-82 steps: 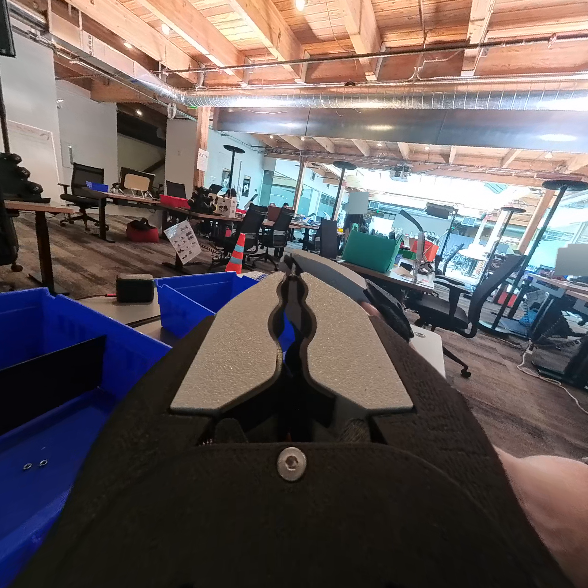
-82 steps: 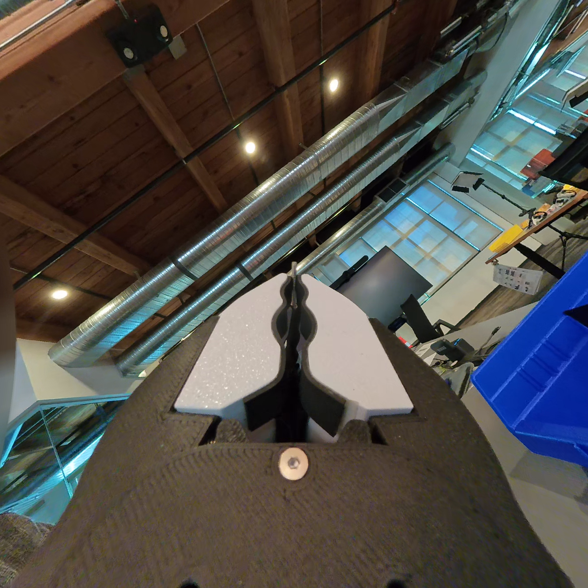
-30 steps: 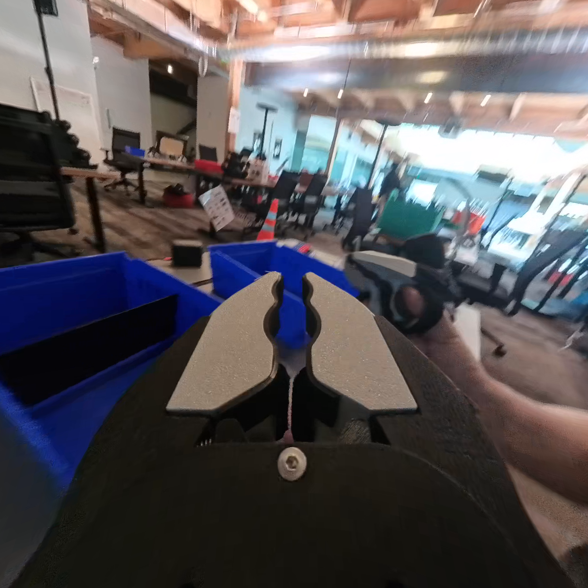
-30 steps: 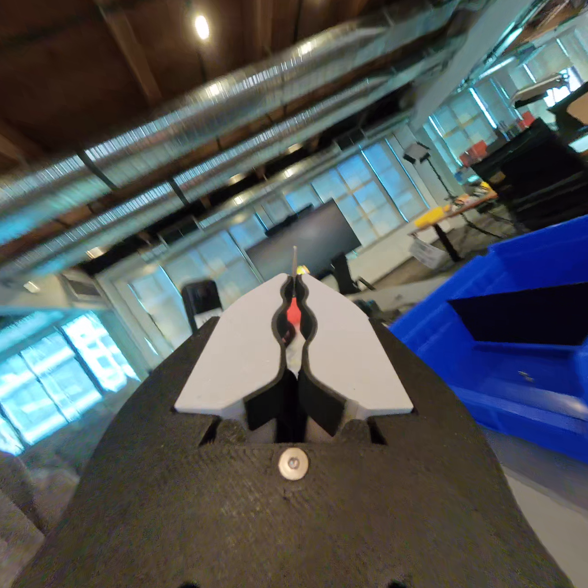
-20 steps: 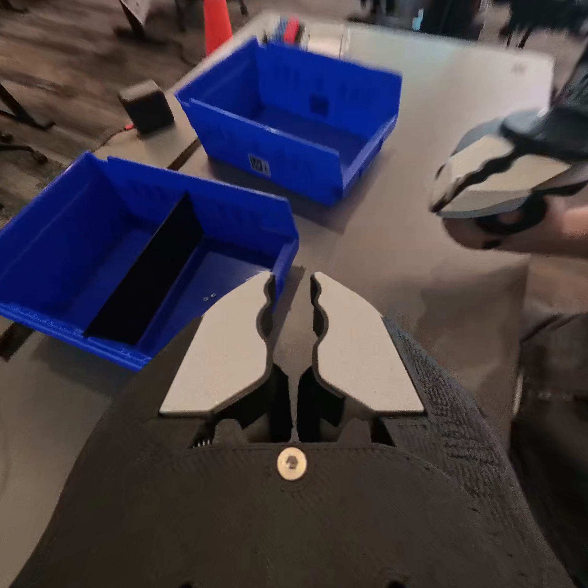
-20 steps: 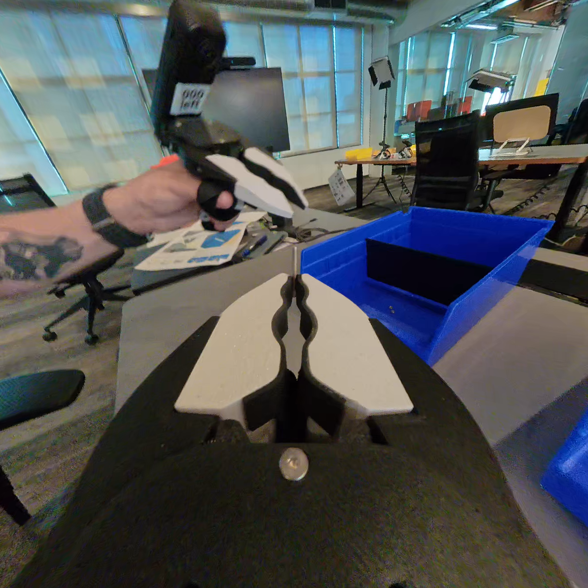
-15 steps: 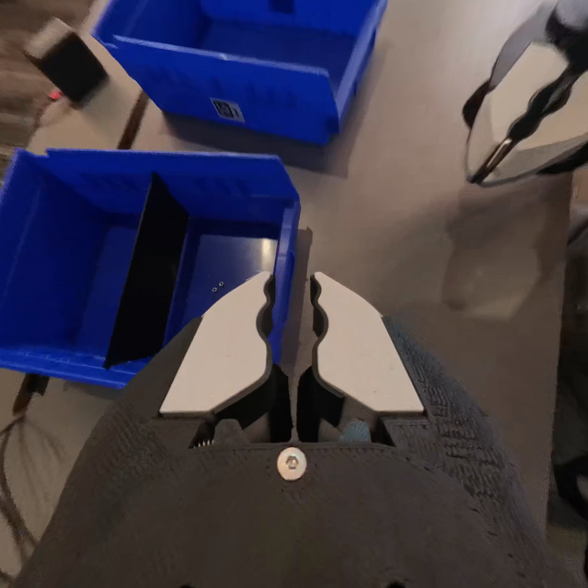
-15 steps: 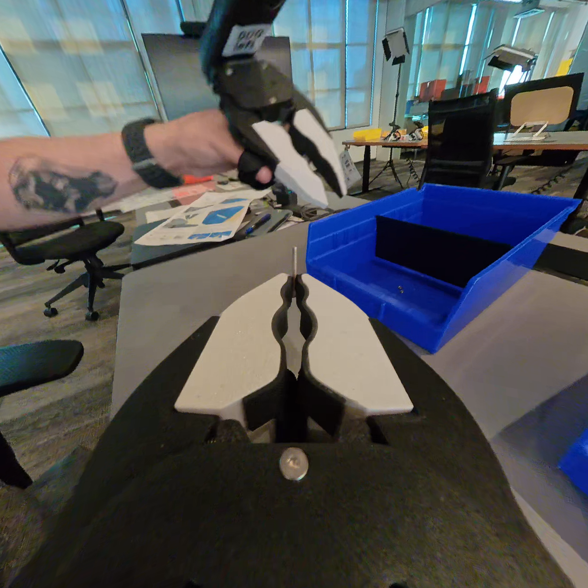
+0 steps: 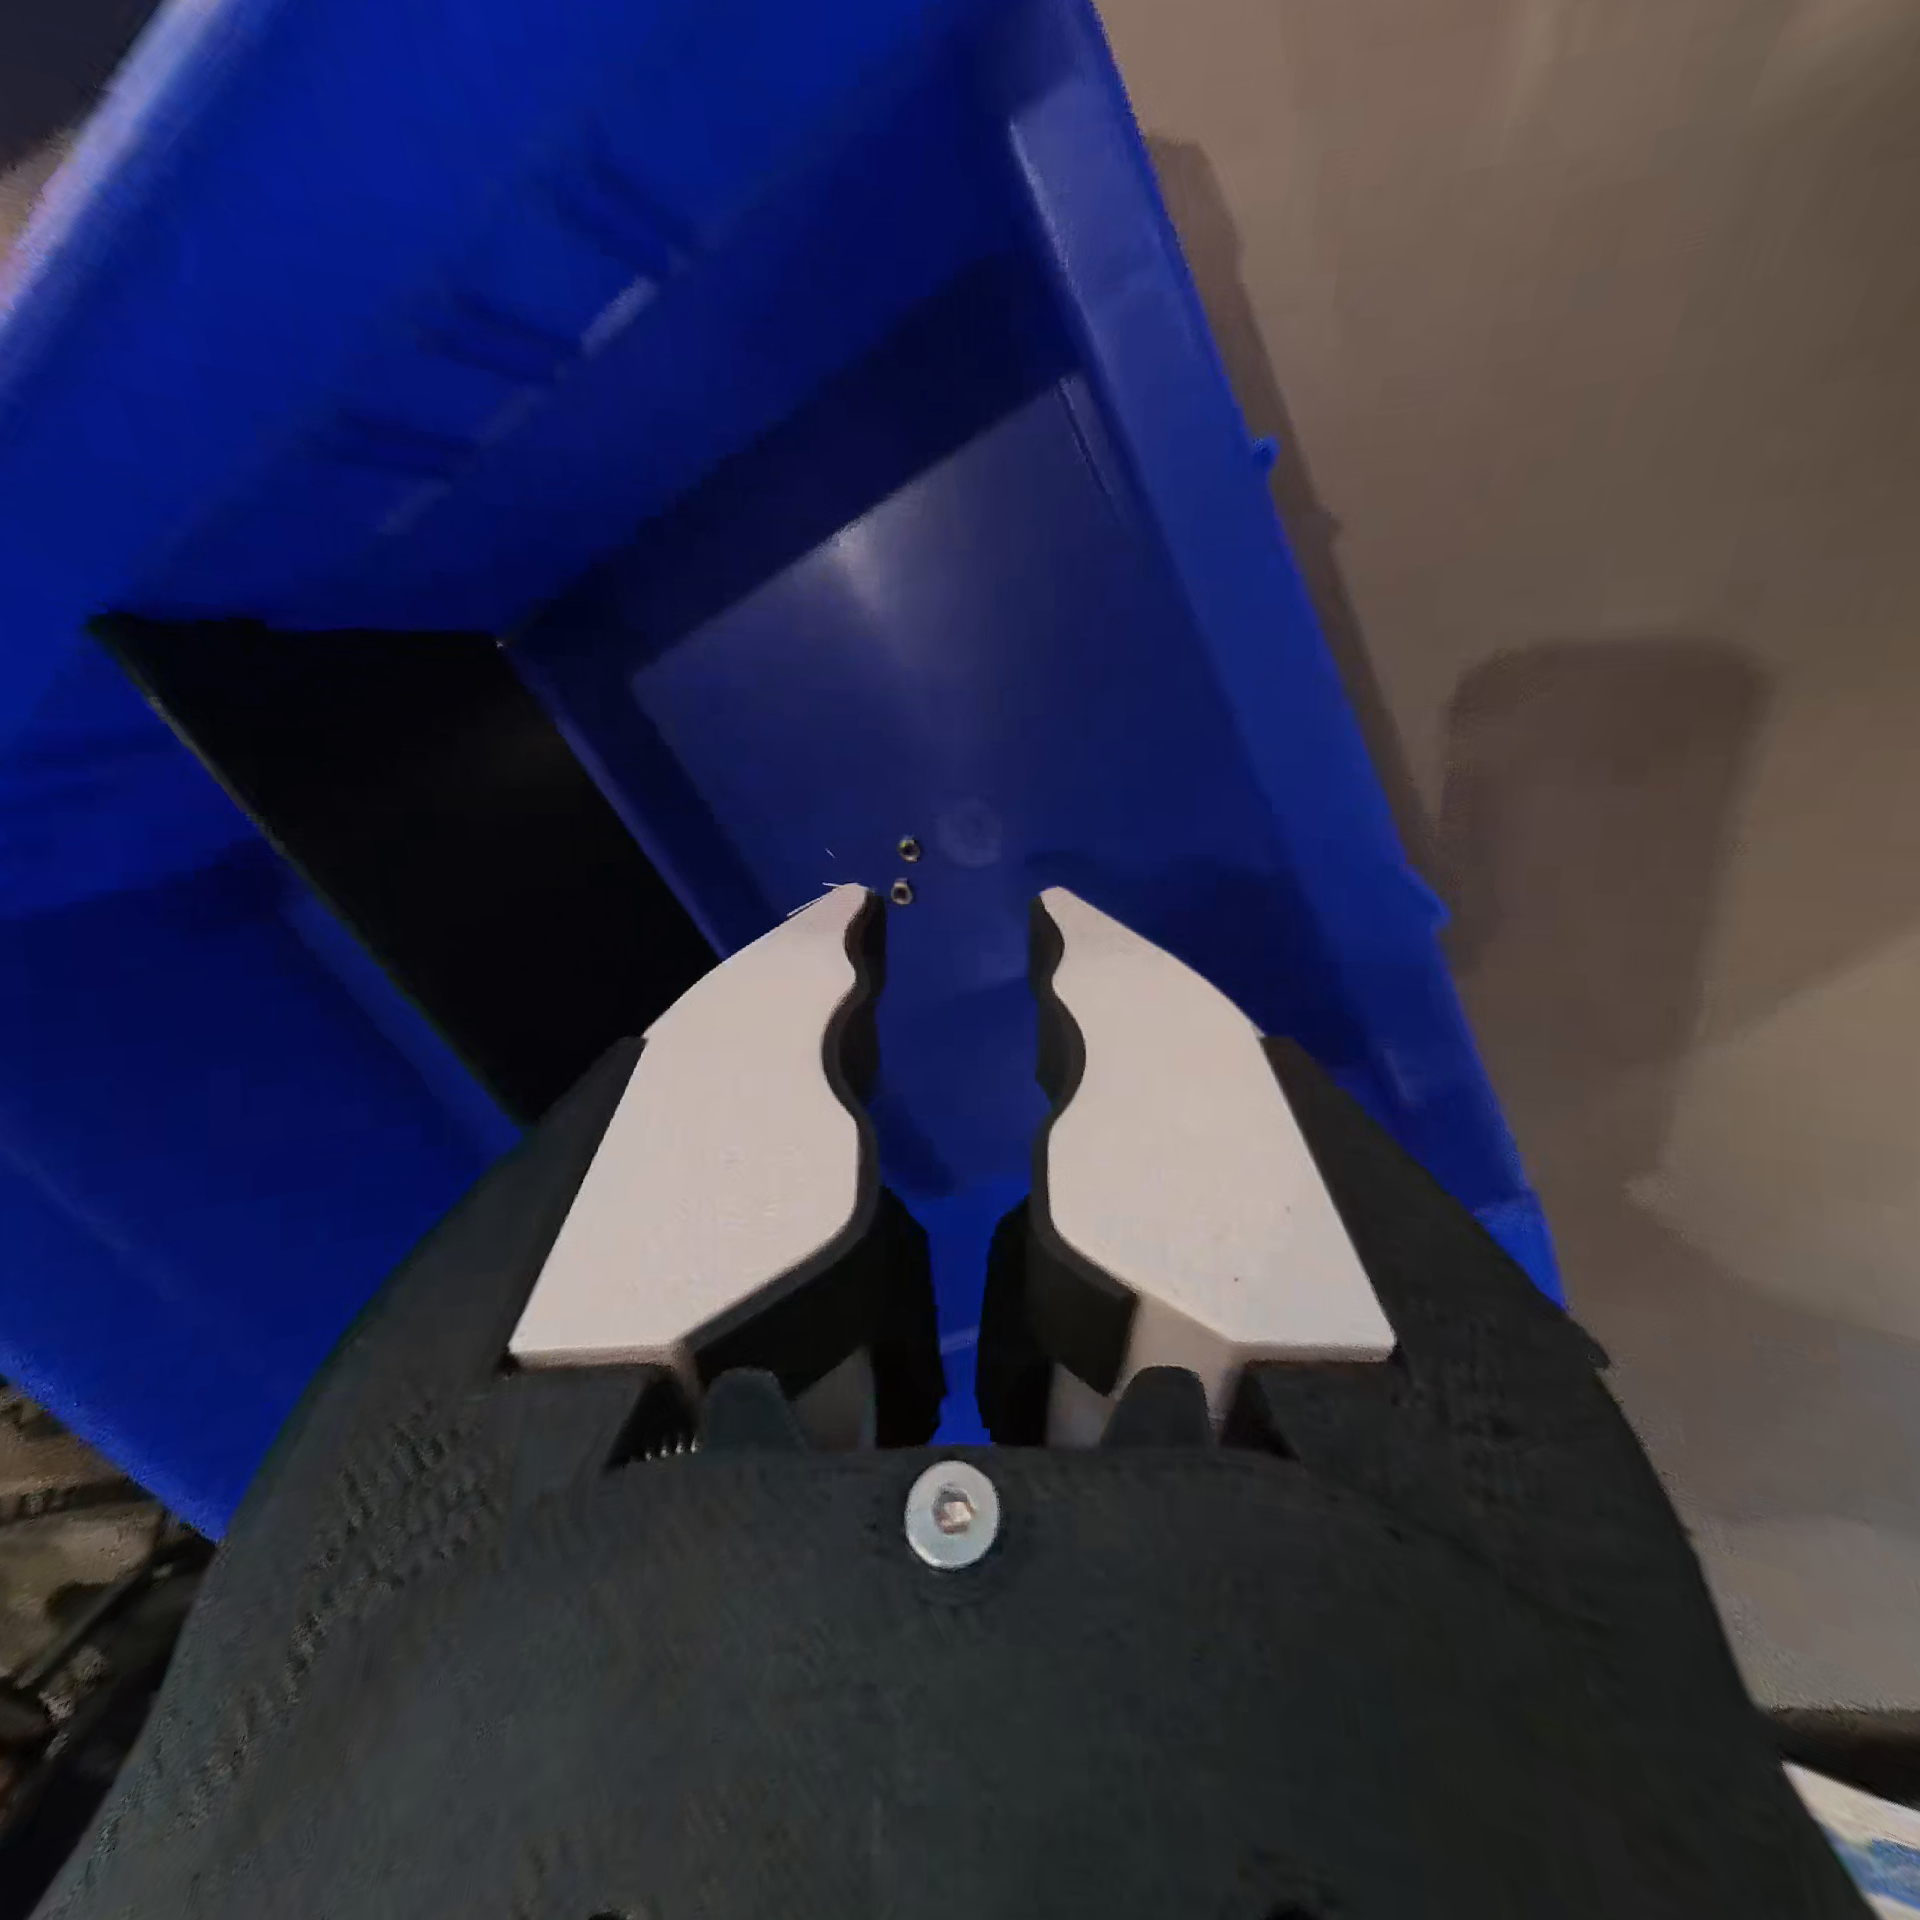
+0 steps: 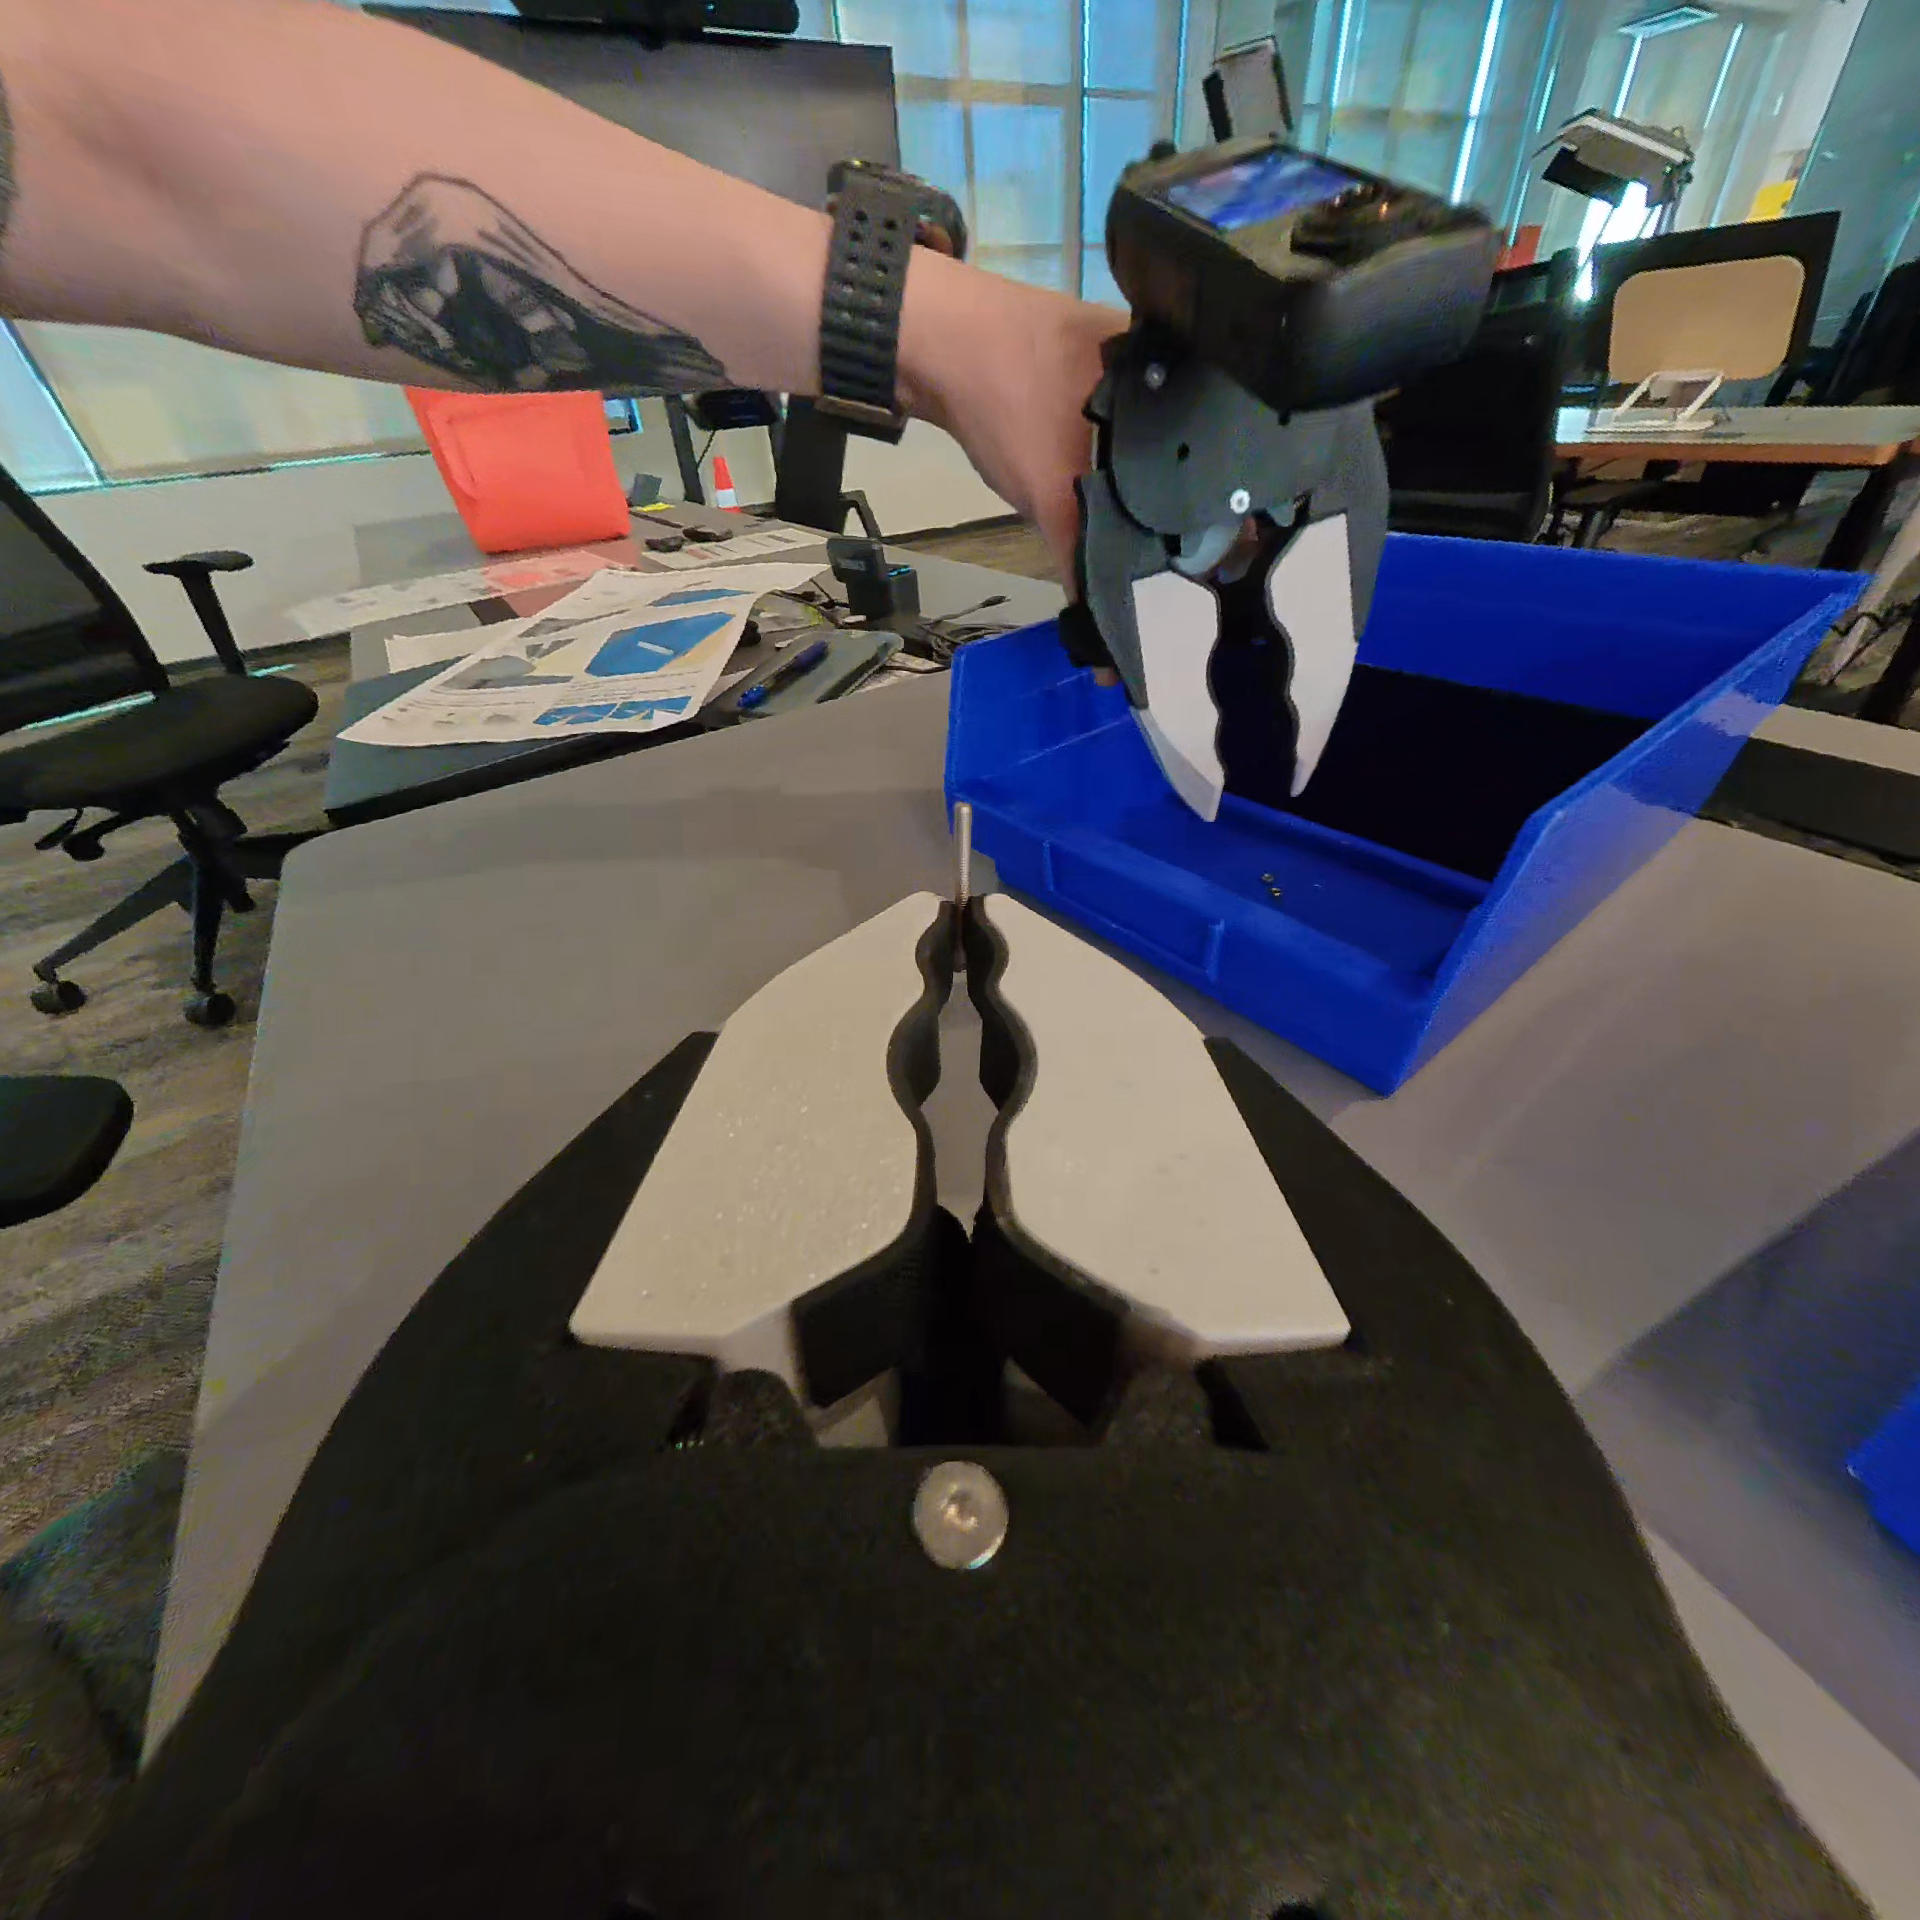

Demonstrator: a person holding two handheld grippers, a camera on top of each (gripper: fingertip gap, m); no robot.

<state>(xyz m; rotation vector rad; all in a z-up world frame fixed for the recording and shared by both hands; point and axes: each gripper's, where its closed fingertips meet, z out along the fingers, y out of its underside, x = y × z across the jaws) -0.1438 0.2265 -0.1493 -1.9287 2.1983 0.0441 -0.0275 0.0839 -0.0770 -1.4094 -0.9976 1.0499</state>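
Observation:
My left gripper is open and points down into a blue bin, just above its floor. Two small metal nuts lie on the bin floor right by my left fingertip. A black divider splits the bin. My right gripper is shut on a thin metal screw that sticks up from its tips. The right wrist view also shows the left gripper held over the blue bin, with the two nuts on the floor below it.
The bin stands on a grey table. A corner of a second blue bin shows at the right edge. Behind are papers, a pen, an orange bag and office chairs. My right fingertips sit around 20 centimeters from my left ones.
My left gripper swung from level to pointing down, opened, and dropped into the blue bin over the nuts. My right gripper tilted down from the ceiling toward the table, still gripping the screw.

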